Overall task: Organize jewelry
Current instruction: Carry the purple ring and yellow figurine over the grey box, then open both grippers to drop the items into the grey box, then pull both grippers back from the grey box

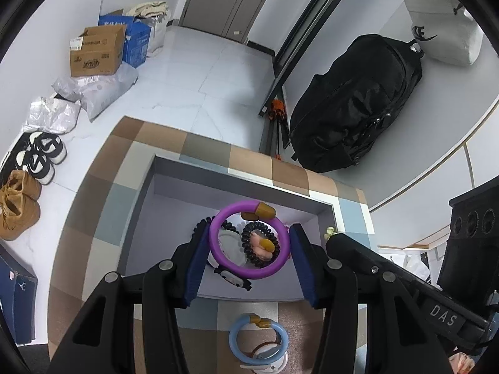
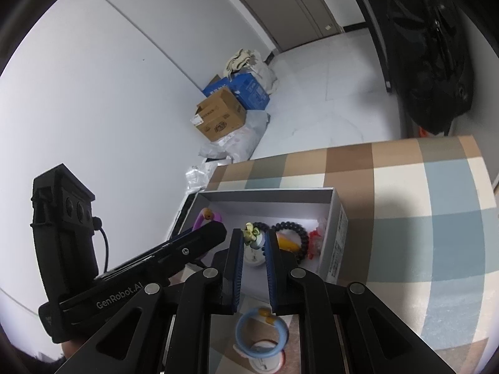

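- The purple ring is gripped across its sides by the left hand-held gripper, above the open box.
- The right hand-held gripper is clenched to its narrowest; a small flower piece sits at its tips, apparently pinched.
- The ring is best lowered into a free spot before release, clear of the black bracelet.
- A blue ring waits on the worktop.
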